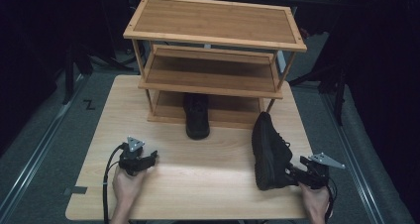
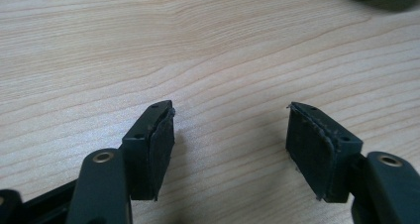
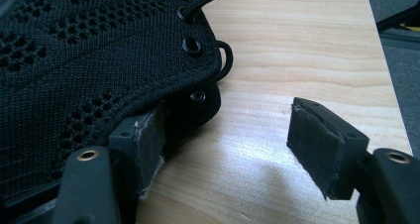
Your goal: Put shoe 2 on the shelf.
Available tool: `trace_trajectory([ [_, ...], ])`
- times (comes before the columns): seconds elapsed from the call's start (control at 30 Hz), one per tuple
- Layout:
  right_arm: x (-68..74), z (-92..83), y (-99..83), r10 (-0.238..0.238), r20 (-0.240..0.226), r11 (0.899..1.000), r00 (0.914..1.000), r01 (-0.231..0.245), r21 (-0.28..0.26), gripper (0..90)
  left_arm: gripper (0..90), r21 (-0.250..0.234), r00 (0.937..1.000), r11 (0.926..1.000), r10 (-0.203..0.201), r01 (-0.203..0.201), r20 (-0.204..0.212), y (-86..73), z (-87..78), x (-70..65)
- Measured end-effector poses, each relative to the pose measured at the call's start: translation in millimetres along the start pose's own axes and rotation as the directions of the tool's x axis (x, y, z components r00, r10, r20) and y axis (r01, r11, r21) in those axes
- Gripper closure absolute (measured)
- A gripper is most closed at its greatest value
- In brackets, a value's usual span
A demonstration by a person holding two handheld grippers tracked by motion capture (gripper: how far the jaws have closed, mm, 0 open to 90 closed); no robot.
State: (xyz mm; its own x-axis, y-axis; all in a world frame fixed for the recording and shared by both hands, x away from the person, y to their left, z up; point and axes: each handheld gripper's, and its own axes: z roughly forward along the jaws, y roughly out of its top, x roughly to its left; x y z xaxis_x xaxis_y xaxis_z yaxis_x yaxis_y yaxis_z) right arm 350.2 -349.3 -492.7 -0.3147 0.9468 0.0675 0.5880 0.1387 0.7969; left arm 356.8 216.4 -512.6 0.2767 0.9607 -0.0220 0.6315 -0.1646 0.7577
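Observation:
A black mesh lace-up shoe (image 1: 270,149) lies tipped on its side on the right part of the wooden table (image 1: 208,179). My right gripper (image 1: 291,173) sits at its heel end. In the right gripper view, the shoe (image 3: 74,60) covers the left half, and the right gripper (image 3: 228,105) stands open. Its left pad (image 3: 148,142) rests against the shoe's collar edge and its right pad (image 3: 319,147) is free over bare wood. A second black shoe (image 1: 197,117) stands with its heel under the rack's bottom shelf. My left gripper (image 1: 152,158) (image 2: 230,107) rests open on the table with nothing between its pads.
A three-tier bamboo shoe rack (image 1: 213,23) stands at the table's back edge, its upper shelves bare. The table's right edge (image 3: 384,60) runs close beside the right gripper, with grey floor beyond. A cable (image 1: 105,184) trails from the left gripper.

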Motion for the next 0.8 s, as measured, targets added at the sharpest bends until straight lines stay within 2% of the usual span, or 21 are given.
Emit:
trace_trajectory([
  [0.17,5.4,-2.7,2.1,-0.036,0.004,0.999,0.9993,0.036,-0.013,37.4,35.3,0.0,1.0,1.0,0.0,0.0,0.002,0.0,0.0,0.0],
  [0.43,7.4,-6.0,6.1,-0.031,-0.009,0.999,0.9995,0.031,-0.027,38.7,34.7,0.003,1.0,1.0,0.006,-0.006,0.001,0.1,0.1,-0.6],
  [0.8,13.4,-11.0,19.2,-0.053,-0.065,0.996,0.9965,0.048,-0.079,37.5,33.1,0.005,0.9999,0.9999,0.014,-0.014,0.003,-0.2,0.0,-2.2],
])
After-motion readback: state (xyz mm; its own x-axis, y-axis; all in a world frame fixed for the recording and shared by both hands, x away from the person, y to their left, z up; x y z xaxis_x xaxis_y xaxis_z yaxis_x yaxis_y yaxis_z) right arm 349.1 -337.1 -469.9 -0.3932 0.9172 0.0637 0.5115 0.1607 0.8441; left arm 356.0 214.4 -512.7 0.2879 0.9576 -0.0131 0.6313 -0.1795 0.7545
